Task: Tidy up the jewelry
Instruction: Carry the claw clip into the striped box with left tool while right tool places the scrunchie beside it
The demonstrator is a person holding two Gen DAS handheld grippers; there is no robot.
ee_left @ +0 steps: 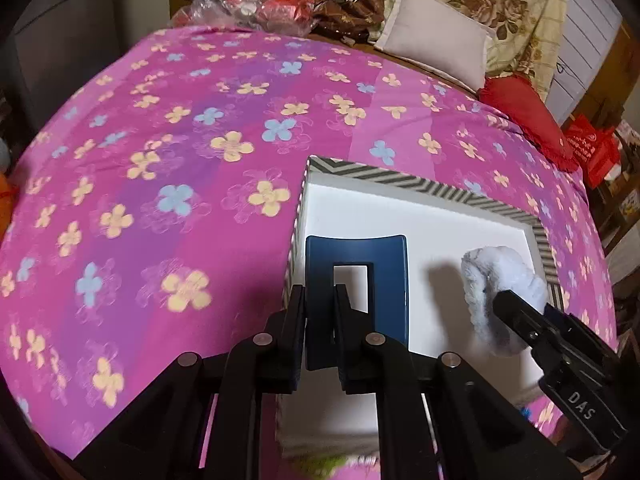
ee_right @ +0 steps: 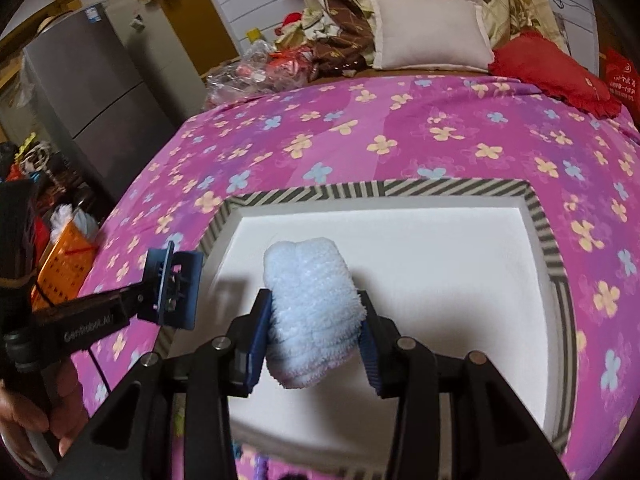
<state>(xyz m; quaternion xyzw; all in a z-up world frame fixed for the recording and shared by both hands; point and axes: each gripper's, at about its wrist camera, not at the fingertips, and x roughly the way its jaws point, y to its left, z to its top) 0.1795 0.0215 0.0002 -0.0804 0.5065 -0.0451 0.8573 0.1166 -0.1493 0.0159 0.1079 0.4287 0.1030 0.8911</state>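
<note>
While your left gripper is clamping the blue hair claw upright and your right gripper is squeezing the fluffy scrunchie, both are hanging directly over the white tray.

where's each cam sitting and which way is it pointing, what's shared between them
Left wrist: sits on the left gripper, looking down along its fingers at the blue hair claw they clamp, over the white tray; the right gripper shows at right.
Right wrist: sits on the right gripper, looking down at the fluffy blue scrunchie between its pads; the left gripper and a hand show at left.
Shared: tray, pink floral bedspread, white pillow, both held items.
</note>
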